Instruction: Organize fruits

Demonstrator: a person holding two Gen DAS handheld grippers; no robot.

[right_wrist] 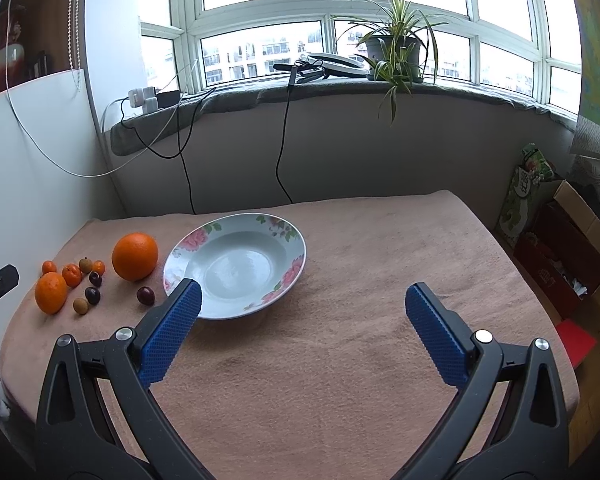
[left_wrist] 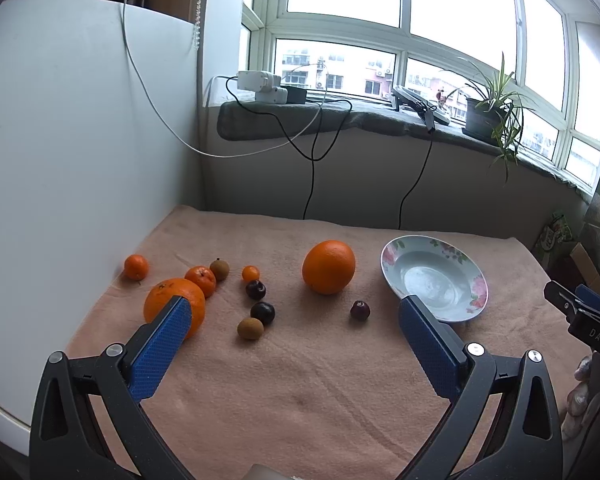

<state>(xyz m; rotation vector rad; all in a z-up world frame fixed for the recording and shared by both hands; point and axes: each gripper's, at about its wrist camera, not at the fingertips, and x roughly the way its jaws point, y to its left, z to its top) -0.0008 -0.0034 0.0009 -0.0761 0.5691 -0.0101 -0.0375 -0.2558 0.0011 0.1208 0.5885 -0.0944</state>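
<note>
A bench (right_wrist: 360, 360) covered with a pink towel (left_wrist: 300, 392) carries everything, with a window sill (right_wrist: 340, 90) and a potted plant (right_wrist: 394, 46) behind it. Both tools are spread wide with nothing between their blue pads: the left tool (left_wrist: 296, 312) hangs over the fruit side of the bench, and the right tool (right_wrist: 302, 294) hangs over bare towel just in front of the plate. The flowered plate (right_wrist: 278, 228) sits empty toward the middle of the bench, tipped slightly. Left of it stands the biggest orange (left_wrist: 329, 267), near the plate but apart from it. A second orange (left_wrist: 168, 300) lies further left, partly behind the left tool's left pad. Next to it sits a tangerine (left_wrist: 201, 280), with another tangerine (left_wrist: 136, 267) off by the white wall panel (left_wrist: 80, 140) and a tiny orange fruit (left_wrist: 251, 273) further right. Two brown longans (left_wrist: 219, 269) (left_wrist: 250, 328) and three dark cherries (left_wrist: 256, 290) (left_wrist: 263, 312) (left_wrist: 360, 310) are scattered among them, one cherry lying alone between the big orange and the plate.
</note>
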